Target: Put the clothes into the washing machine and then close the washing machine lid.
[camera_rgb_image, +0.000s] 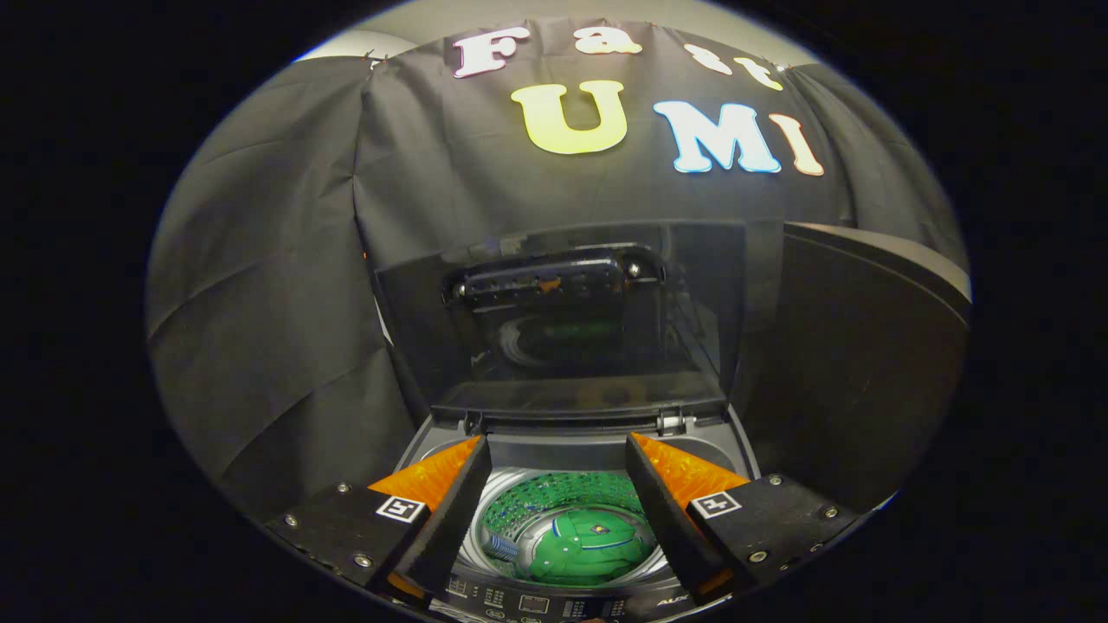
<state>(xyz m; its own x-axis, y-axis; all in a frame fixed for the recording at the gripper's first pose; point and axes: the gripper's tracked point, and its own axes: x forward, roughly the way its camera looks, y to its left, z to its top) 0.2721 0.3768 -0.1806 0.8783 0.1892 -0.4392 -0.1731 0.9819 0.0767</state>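
Clothes (589, 547) in drum, lid (563, 320) upright, fingers (557, 443) apart above.

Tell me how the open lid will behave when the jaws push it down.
The lid stands upright on hinges at its base, so it should swing rather than slide. It looks rigid, so unlikely to flex. Past the tipping point it may drop onto the drum. The gripper is open over the drum.
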